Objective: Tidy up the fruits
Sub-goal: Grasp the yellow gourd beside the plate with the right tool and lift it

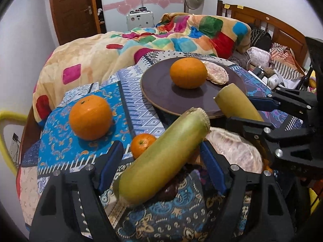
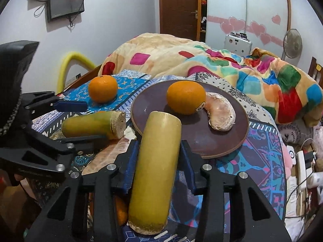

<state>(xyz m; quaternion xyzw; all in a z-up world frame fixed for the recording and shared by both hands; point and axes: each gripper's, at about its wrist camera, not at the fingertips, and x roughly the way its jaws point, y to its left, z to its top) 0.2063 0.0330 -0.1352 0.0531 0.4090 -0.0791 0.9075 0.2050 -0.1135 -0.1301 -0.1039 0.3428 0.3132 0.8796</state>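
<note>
My right gripper [image 2: 159, 143] is shut on a yellow-green cane piece [image 2: 157, 153], its blue pads flat against both sides and the cut end reaching over the rim of the dark brown plate [image 2: 193, 139]. On the plate lie an orange [image 2: 185, 97] and a pale pink peeled fruit segment [image 2: 221, 113]. My left gripper [image 1: 160, 144] stands open around a second cane piece [image 1: 161, 161], which lies slanted on the cloth with a gap at the left pad. A big orange [image 1: 90, 118] and a small mandarin [image 1: 141, 144] rest on the cloth to the left.
Another pink peeled segment [image 1: 234, 151] lies under the two cane pieces. The patterned blue cloth [image 1: 131, 104] covers the surface; a colourful blanket [image 1: 181, 34] is heaped behind it. Cables and a power strip [image 2: 300, 169] lie at the right edge.
</note>
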